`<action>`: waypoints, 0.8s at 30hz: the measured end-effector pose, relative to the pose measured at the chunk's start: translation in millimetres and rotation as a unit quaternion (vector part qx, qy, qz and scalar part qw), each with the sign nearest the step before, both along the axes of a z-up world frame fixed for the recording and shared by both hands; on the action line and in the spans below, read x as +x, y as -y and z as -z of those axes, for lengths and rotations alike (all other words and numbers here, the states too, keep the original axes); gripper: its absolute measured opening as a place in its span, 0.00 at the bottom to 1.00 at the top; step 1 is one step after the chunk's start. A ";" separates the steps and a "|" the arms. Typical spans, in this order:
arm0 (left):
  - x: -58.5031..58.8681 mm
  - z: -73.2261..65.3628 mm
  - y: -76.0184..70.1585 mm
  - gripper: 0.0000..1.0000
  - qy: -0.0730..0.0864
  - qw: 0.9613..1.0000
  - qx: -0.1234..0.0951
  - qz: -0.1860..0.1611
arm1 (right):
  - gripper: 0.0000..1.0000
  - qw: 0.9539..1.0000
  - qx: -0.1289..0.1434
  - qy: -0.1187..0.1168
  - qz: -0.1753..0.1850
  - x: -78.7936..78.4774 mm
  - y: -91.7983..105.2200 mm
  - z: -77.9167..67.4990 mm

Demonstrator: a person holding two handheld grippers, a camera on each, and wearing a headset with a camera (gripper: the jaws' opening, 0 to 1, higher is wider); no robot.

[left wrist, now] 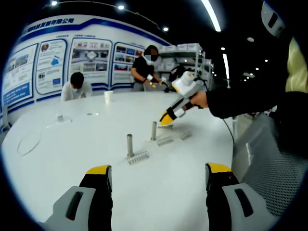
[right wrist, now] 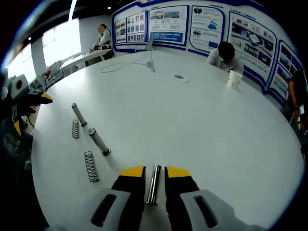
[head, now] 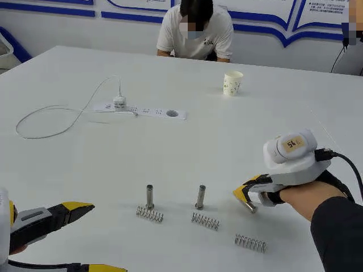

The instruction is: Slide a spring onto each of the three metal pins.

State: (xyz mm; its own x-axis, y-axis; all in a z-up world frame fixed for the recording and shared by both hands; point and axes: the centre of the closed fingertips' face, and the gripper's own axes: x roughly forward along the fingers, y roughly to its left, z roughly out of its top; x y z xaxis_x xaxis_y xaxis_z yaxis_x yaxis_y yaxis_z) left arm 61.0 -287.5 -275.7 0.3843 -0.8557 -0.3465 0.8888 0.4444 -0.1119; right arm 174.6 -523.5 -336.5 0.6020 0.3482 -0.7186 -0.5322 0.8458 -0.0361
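Over the table (head: 255, 130), right tongs (right wrist: 155, 173) pinch a pin (right wrist: 153, 190); left tongs (left wrist: 159, 169) gape empty.

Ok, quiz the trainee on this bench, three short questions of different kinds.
1. True or false: a spring already sits on a pin.
2. How many springs lie on the table?
3. The right gripper is shut on: A) a spring, B) a pin, C) nothing.
Key: 1 false; 2 three; 3 B.
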 end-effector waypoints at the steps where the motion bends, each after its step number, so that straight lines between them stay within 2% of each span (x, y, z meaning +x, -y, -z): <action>1: 0.2 0.2 -0.3 0.81 0.000 1.000 0.000 -0.001 | 0.16 1.000 0.000 -0.003 0.000 0.1 -0.5 1.6; 14: 1.0 3.0 0.6 0.79 -0.007 1.000 0.000 -0.003 | 0.13 1.000 -0.003 -0.026 0.007 2.5 -0.3 15.1; 24: 1.2 3.4 2.6 0.78 -0.008 1.000 -0.001 -0.001 | 0.09 0.999 0.007 -0.032 0.017 4.1 0.9 15.9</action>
State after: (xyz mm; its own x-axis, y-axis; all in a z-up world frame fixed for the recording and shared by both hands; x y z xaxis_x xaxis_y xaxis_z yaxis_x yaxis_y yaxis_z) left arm 62.2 -290.2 -279.1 0.3806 -0.8555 -0.3510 0.8857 0.4464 -0.1277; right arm 178.7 -524.4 -352.4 0.5665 0.3375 -0.7518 -0.5034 0.8640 0.0085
